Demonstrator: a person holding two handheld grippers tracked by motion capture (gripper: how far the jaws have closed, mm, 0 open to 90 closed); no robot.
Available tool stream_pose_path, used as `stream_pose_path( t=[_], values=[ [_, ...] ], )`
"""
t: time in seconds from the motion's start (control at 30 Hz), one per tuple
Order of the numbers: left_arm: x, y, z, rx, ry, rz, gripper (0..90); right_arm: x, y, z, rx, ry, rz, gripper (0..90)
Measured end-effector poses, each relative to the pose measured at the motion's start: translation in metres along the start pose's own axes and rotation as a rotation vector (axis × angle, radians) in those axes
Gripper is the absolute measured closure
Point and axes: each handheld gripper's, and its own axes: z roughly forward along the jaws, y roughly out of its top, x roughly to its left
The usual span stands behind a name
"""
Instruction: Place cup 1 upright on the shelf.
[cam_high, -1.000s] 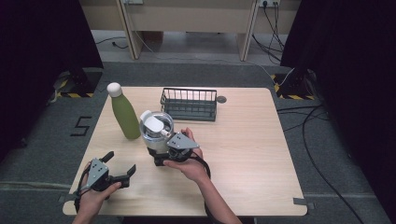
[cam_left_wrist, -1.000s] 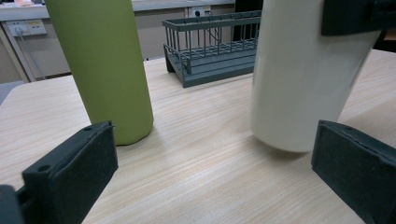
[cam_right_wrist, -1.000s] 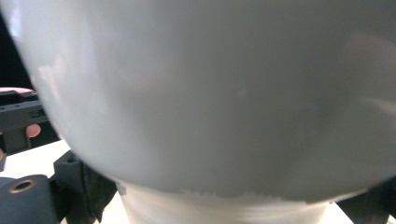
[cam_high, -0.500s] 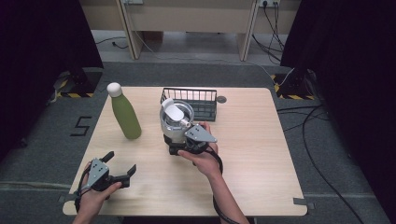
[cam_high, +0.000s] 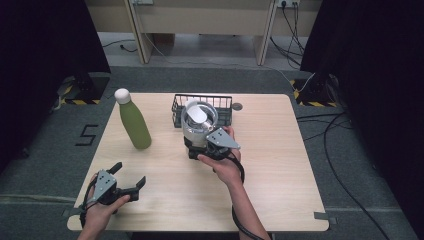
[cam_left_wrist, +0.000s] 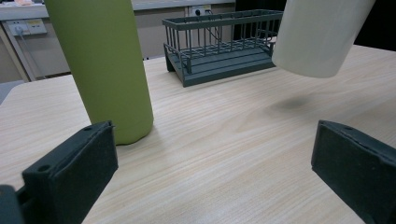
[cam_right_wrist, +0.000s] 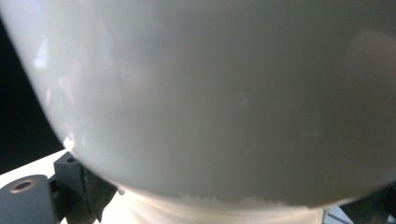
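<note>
My left gripper (cam_high: 131, 186) sits at the lower left of the high view, jaws spread wide with nothing between them, low over the surface (cam_high: 280, 190). In the left gripper view both black pads frame bare wood, with the green bottle (cam_left_wrist: 102, 65) standing upright just past the left pad.

My right gripper (cam_high: 200, 150) is mid frame in the high view, jaws clamped on the lower body of the white tumbler (cam_high: 199, 122). The tumbler is off the surface: the left gripper view has its base (cam_left_wrist: 322, 35) hanging at upper right, tilted, with a shadow on the wood below. It hovers just in front of the wire basket (cam_high: 227, 102), which sits toward the top centre of the surface.

Handling, as I judge it: rigid smooth wall, probably steel or hard plastic, glossy, so slippery under the pads. Wide round body, so the jaws bite on a curve and it could rotate or slide if tilted more. The lid flap on top (cam_high: 195, 112) looks open, so spill risk if anything is inside; I can't tell the fill. Weight moderate if empty. Best hold is low to mid body, squarely across the widest part, as now; avoid lid and rim. Not fragile, but would dent or clatter on the basket wires.
</note>
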Motion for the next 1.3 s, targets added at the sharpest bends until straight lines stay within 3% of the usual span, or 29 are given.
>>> stream_pose_path(
  t=[0.63, 1.3],
  values=[
    [0.000, 0.000, 0.000, 0.001, -0.002, -0.005, 0.0, -0.026, 0.011, -0.006, -0.030, -0.081, 0.034, 9.5],
    [0.001, 0.000, 0.000, -0.002, 0.000, -0.010, 0.0, -0.047, 0.020, -0.006, -0.043, -0.156, 0.031, 9.5]
  ],
)
